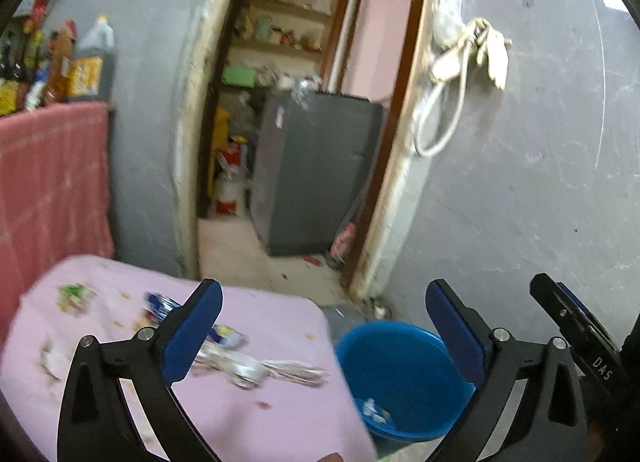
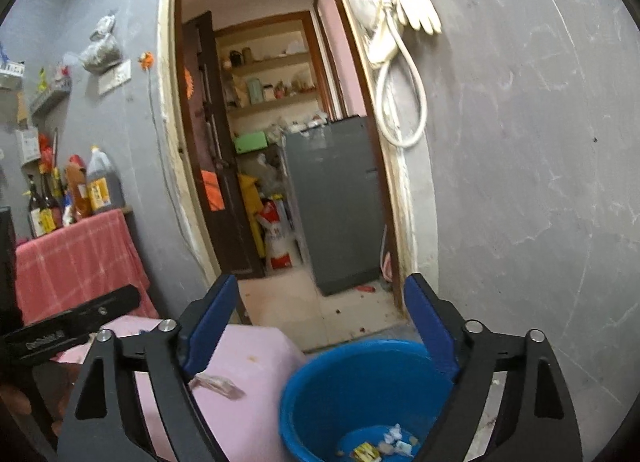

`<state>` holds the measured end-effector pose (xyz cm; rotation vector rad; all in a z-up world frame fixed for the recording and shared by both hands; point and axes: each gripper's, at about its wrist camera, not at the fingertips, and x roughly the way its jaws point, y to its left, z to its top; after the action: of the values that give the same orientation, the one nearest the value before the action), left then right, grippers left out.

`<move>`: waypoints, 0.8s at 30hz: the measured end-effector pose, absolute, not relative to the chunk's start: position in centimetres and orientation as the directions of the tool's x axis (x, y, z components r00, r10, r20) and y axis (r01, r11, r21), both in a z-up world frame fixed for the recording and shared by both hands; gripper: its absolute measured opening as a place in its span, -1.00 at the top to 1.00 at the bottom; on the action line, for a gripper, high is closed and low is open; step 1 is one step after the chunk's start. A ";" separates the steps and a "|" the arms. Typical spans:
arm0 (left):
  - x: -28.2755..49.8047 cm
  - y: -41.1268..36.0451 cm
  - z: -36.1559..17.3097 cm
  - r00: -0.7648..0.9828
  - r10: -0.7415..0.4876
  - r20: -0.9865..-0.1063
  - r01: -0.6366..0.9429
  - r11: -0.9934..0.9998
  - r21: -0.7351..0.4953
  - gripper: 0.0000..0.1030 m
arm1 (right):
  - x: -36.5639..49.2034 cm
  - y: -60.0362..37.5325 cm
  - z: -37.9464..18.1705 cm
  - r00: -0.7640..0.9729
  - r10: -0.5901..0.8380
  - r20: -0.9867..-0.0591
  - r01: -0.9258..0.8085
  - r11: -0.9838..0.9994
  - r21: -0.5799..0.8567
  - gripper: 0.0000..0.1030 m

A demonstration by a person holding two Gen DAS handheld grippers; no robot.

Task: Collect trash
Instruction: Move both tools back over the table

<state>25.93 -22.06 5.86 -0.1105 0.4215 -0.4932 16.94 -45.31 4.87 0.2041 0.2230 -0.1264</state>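
The pink cloth-covered tabletop (image 1: 240, 414) stood just beside the round blue plastic bucket (image 1: 400, 366), which sat on the floor near the doorway. We saw the bucket already holding a few small scraps of wrapper trash (image 2: 384, 448) at its bottom. On the tabletop lay the remaining litter: a crumpled silvery foil wrapper (image 1: 256, 370) near the edge facing the bucket, a blue-and-white wrapper (image 1: 160, 304) behind it, a green-and-yellow wrapper (image 1: 74, 296) farther off, and pale paper scraps (image 1: 50, 362) at the far left.

The left claw (image 1: 324, 334) stood wide open and empty above the tabletop's edge; the right claw (image 2: 322, 330) likewise stood open and empty over the bucket.

We judged the chief risks as follows. The foil wrapper was flat and thin, so a claw might close above it or pinch the cloth and drag it, scattering litter. Light scraps might also slip free and miss the bucket's rim. With both claws close together, they might collide.
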 end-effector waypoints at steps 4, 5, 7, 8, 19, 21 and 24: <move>25.3 -18.9 7.0 0.839 -0.433 -0.330 0.395 0.901 -0.178 -0.97 | 16.8 -43.6 5.8 0.979 -0.083 -0.186 0.119 0.974 0.192 -1.00; 25.2 -18.2 7.1 0.845 -0.425 -0.325 0.388 0.905 -0.175 -0.97 | 16.8 -43.0 6.1 0.982 -0.075 -0.171 0.108 0.975 0.192 -1.00; 24.7 -16.9 7.4 0.859 -0.404 -0.313 0.367 0.914 -0.172 -0.97 | 16.7 -41.9 6.5 0.987 -0.064 -0.148 0.092 0.978 0.187 -1.00; 24.5 -16.3 7.5 0.865 -0.395 -0.309 0.358 0.918 -0.170 -0.97 | 16.6 -41.4 6.7 0.989 -0.059 -0.138 0.084 0.980 0.182 -1.00; 22.7 -10.0 8.5 0.923 -0.295 -0.249 0.274 0.955 -0.115 -0.97 | 16.2 -36.2 8.7 0.999 0.007 -0.044 -0.001 0.992 0.128 -1.00; 22.4 -9.0 8.6 0.932 -0.274 -0.236 0.256 0.961 -0.103 -0.97 | 16.4 -35.3 8.8 0.999 0.023 -0.043 -0.018 0.993 0.120 -1.00; 22.2 -7.6 8.5 0.941 -0.251 -0.226 0.234 0.967 -0.100 -0.97 | 16.5 -34.1 8.9 0.998 0.044 -0.039 -0.040 0.993 0.109 -1.00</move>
<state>22.21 -7.61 8.54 -0.0724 0.2400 -0.2477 16.53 -34.07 8.92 0.1085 0.0412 0.0419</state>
